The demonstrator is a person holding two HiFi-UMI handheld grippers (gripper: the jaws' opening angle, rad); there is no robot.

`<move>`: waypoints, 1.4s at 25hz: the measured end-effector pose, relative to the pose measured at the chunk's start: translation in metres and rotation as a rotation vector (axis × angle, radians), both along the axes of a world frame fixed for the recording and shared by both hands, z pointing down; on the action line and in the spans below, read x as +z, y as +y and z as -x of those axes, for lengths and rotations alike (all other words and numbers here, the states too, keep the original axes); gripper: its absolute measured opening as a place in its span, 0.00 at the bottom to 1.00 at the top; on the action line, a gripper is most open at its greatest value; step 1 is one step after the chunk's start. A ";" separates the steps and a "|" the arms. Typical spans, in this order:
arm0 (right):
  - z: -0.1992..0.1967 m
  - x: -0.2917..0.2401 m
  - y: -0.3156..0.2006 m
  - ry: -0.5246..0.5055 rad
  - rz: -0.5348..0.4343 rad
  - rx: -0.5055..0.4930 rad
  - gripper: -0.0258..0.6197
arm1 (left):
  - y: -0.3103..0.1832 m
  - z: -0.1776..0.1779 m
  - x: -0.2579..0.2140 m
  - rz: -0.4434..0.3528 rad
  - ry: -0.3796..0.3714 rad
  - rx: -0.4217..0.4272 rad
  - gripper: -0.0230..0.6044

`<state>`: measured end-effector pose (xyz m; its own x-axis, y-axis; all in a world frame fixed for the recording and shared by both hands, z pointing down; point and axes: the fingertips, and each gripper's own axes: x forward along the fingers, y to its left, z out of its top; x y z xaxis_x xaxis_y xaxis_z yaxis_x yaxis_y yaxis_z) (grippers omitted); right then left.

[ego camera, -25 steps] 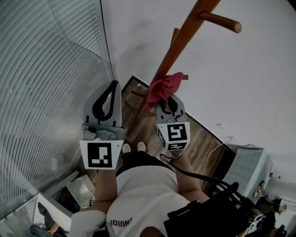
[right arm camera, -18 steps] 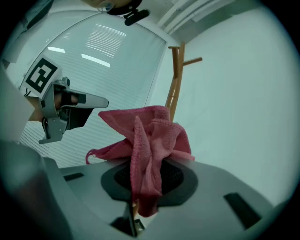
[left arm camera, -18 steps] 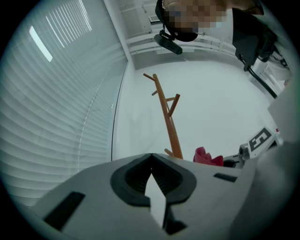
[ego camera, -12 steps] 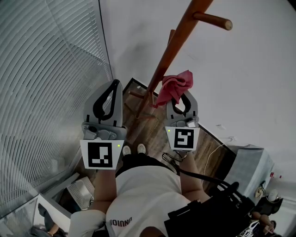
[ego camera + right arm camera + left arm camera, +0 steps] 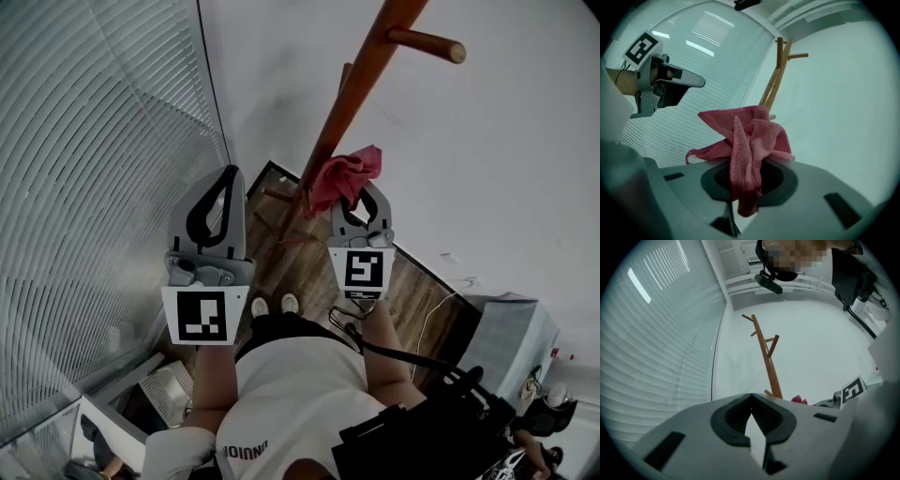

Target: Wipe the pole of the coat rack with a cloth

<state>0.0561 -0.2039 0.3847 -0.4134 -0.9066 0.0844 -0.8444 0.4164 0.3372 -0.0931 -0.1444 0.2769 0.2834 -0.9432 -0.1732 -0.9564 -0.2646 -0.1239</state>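
The pink cloth [image 5: 345, 174] [image 5: 746, 140] is clamped in the right claw [image 5: 361, 195] [image 5: 747, 177]. Its jaws are pinched on the middle of the cloth. One loose end hangs down between the jaws and the rest bunches up in crumpled folds above the tips. In the head view the bunched part sits beyond the claw's tips, right against the right side of the coat rack's wooden pole [image 5: 343, 111] [image 5: 771, 90]. Whether cloth and pole actually touch cannot be told.

The pole leans up and away from the claw, with a peg [image 5: 427, 44] sticking out near the top.

The left claw [image 5: 232, 174] [image 5: 751, 397] is to the left of the pole and apart from it. Its jaws meet at the tips with nothing between them.

Window blinds [image 5: 84, 141] lie left of that claw, a white wall [image 5: 487, 159] lies beyond both, and the wooden floor [image 5: 281, 251] is below.
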 end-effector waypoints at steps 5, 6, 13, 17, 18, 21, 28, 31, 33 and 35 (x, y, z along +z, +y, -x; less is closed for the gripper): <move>-0.006 0.004 -0.005 0.005 0.014 0.026 0.17 | -0.002 0.002 0.000 -0.001 0.004 -0.002 0.06; -0.007 0.003 -0.005 0.006 0.015 0.030 0.17 | -0.002 0.002 0.000 -0.002 0.003 -0.002 0.06; -0.016 0.001 -0.008 0.003 0.012 0.062 0.17 | -0.005 0.002 0.001 0.004 0.006 0.004 0.06; -0.021 0.000 -0.008 -0.002 0.010 0.074 0.17 | -0.006 -0.001 0.001 -0.002 0.008 0.010 0.06; -0.022 -0.001 -0.008 -0.002 0.010 0.077 0.17 | -0.006 -0.001 0.001 -0.002 0.006 0.010 0.06; -0.026 -0.003 -0.009 -0.001 0.008 0.086 0.17 | -0.006 -0.001 0.000 -0.003 0.006 0.010 0.06; -0.037 -0.008 -0.010 -0.004 -0.005 0.116 0.17 | -0.008 -0.001 0.000 -0.004 0.012 0.013 0.06; -0.042 -0.010 -0.009 -0.006 -0.012 0.129 0.17 | -0.007 -0.005 -0.001 -0.012 0.004 0.022 0.06; -0.045 -0.010 -0.009 -0.006 -0.015 0.137 0.17 | -0.006 -0.006 -0.001 -0.010 0.004 0.025 0.06; -0.048 -0.011 -0.008 -0.006 -0.018 0.144 0.17 | -0.006 -0.008 -0.001 -0.010 0.007 0.026 0.06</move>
